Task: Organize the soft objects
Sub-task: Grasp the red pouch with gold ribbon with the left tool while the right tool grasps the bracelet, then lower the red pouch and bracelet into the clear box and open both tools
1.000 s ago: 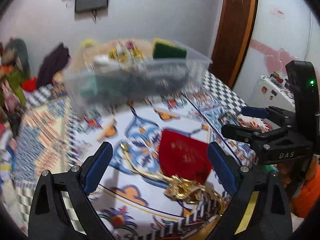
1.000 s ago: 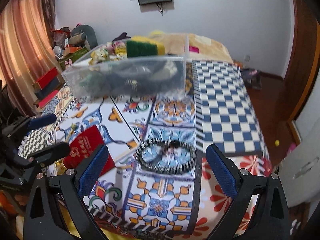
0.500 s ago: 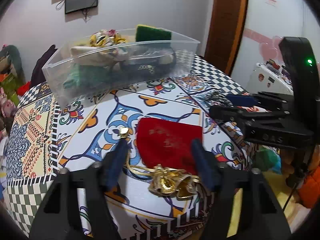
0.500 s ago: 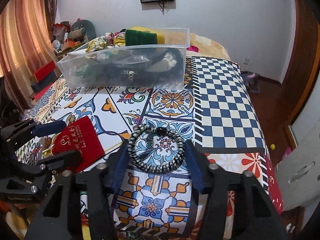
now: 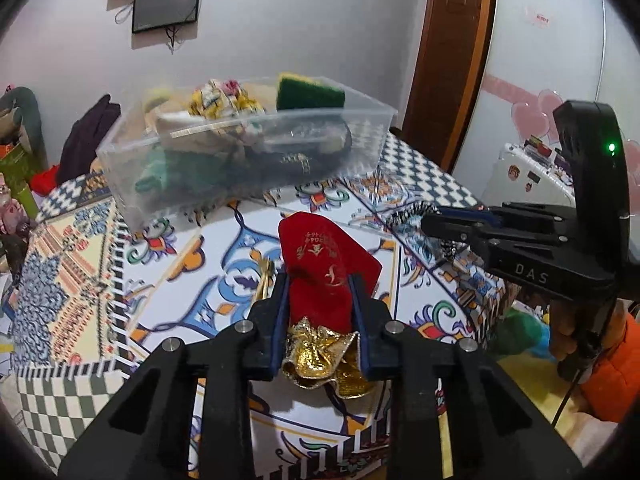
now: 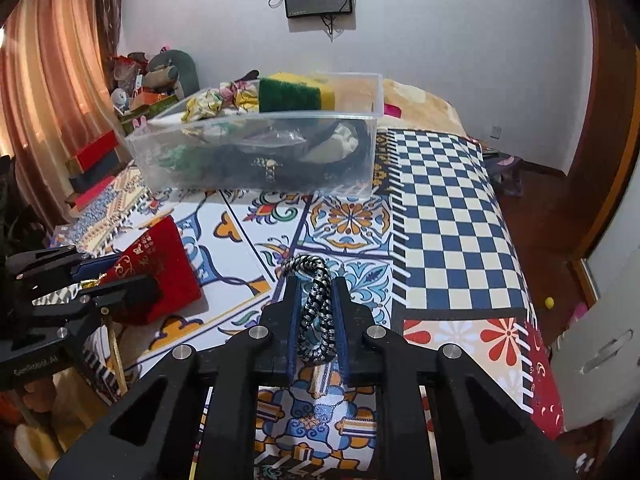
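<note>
My left gripper [image 5: 319, 280] is shut on a red velvet pouch [image 5: 320, 256] with a gold drawstring top [image 5: 320, 350], near the table's front edge. The pouch also shows in the right wrist view [image 6: 160, 264], held by the left gripper [image 6: 116, 272]. My right gripper [image 6: 315, 284] is shut on a black-and-white braided hair tie [image 6: 316, 312], squeezed into a narrow loop. The right gripper [image 5: 452, 222] shows at the right of the left wrist view. A clear plastic bin [image 6: 256, 160] with soft items and a green-yellow sponge [image 6: 294, 94] stands farther back.
The table has a patterned cloth [image 6: 440, 208] with blue checks on the right. The bin also shows in the left wrist view [image 5: 248, 160]. A door [image 5: 452, 52] and a white cabinet [image 5: 532, 172] stand to the right. Boxes and toys [image 6: 132, 112] are at the left.
Both grippers have closed: the left on the red pouch, the right on the hair tie, which is squeezed from a round ring into a narrow loop.
</note>
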### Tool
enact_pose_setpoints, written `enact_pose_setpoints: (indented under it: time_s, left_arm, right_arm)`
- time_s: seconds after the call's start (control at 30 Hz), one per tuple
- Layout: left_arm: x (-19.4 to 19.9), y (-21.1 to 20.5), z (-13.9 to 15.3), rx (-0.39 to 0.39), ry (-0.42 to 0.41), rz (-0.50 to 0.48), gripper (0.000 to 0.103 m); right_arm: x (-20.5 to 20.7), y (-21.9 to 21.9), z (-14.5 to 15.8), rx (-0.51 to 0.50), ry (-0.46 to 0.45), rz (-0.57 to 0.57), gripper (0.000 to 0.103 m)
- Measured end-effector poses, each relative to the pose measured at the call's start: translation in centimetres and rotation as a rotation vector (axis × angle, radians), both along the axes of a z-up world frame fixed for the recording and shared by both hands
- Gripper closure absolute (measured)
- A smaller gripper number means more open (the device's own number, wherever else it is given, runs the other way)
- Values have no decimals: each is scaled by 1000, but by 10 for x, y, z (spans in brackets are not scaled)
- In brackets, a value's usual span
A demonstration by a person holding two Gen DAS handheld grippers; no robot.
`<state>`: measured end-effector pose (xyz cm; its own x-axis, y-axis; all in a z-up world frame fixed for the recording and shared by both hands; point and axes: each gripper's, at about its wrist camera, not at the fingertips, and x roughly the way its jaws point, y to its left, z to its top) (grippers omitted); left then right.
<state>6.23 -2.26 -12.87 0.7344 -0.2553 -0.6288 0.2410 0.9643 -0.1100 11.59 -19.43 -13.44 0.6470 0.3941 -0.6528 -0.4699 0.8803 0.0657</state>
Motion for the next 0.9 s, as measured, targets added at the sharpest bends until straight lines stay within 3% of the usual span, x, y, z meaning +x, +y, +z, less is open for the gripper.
enact_pose_setpoints:
  time_s: [0.27, 0.63, 0.9]
  left_arm:
    - [-4, 18, 28, -22, -78, 44, 75]
    - [16, 53, 75, -47, -201, 152, 75]
    - [35, 65, 110, -16, -318, 222, 75]
  right_arm:
    - [-3, 5, 18, 15, -49, 14, 90]
    - [5, 28, 62, 45, -184, 53, 90]
    - [21, 50, 80, 73, -256, 69, 90]
